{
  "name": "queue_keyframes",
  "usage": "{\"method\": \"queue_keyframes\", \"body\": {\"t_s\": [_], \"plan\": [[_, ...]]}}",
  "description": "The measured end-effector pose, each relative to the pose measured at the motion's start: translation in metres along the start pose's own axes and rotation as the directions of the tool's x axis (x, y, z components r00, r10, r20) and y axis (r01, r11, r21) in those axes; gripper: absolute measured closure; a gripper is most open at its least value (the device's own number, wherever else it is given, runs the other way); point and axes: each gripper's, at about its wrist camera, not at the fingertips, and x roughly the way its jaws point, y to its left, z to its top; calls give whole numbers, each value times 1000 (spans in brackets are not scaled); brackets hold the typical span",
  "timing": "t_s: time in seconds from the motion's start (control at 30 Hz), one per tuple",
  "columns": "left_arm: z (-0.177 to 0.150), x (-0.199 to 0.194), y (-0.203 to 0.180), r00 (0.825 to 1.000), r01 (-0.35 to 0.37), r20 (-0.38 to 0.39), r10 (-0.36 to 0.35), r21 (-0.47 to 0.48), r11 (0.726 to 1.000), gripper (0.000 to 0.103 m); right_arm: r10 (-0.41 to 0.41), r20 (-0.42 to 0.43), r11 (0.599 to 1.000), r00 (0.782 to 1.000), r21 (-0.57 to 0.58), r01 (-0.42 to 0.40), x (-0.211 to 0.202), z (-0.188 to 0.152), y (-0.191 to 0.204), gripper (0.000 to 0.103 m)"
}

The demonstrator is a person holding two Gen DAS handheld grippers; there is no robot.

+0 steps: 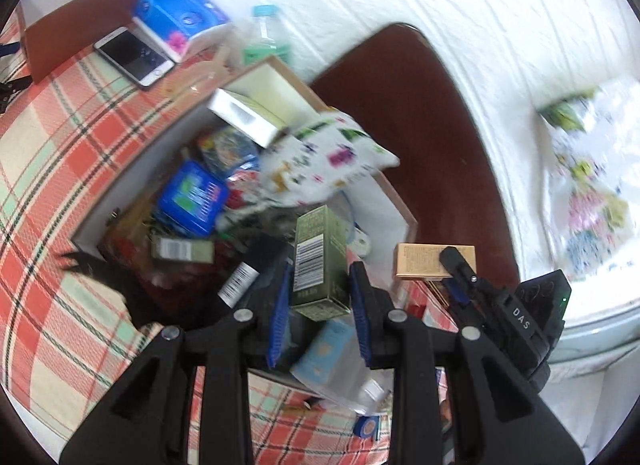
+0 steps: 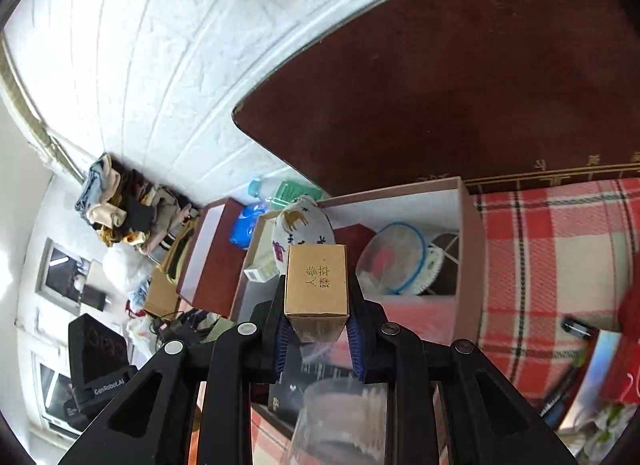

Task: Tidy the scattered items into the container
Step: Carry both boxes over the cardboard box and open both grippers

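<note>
The left gripper [image 1: 320, 297] clamps a green box [image 1: 318, 261] over the full container [image 1: 400, 205]; a patterned pouch [image 1: 324, 157] and blue packet [image 1: 192, 197] crowd it. The right gripper [image 2: 316, 329] pinches a gold box [image 2: 316, 285] above the container's rim [image 2: 466, 225]. A phone [image 1: 134, 55] lies on the plaid cloth [image 1: 60, 153].

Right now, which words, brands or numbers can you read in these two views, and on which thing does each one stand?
"DAS": on the right gripper, on its body.
"GenRobot.AI": on the left gripper's body, seen from the right wrist.
"人参臻萃": on the gold box in the right gripper.
Green box in the left gripper: barcode and print, too blurred to read.
Prints on the things in the container: too blurred.
</note>
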Motion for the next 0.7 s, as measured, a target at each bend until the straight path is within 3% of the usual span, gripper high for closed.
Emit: {"method": "queue_keyframes", "body": {"t_s": [0.03,0.07,0.1,0.13,0.17,0.43,0.57,0.7], "plan": [[3,0,5,1000,2,-2,-2,-6,1000,75,11,-5,1000,1000,2,-11,4,2,-1,76],[6,2,9,1000,1,-5,-1,-15,1000,63,31,0,1000,1000,2,-31,6,3,-2,64],[10,4,14,1000,-3,-10,2,-37,999,48,38,6,999,999,-2,-38,7,5,-1,31],[11,6,20,1000,-20,-12,19,-77,997,11,35,13,999,999,-10,-35,6,5,0,12],[12,5,24,1000,-29,2,29,-105,994,2,33,29,999,999,-22,-33,3,4,1,0],[-1,-4,13,999,-28,38,30,-54,998,1,113,105,993,988,10,-115,-56,-5,-20,0],[-25,-5,-8,1000,-4,26,3,8,1000,1,107,142,993,984,42,-114,-101,-21,-51,0],[-59,-3,-32,999,46,0,-46,102,994,1,86,157,985,984,133,-107,-144,-54,-109,0]]}}
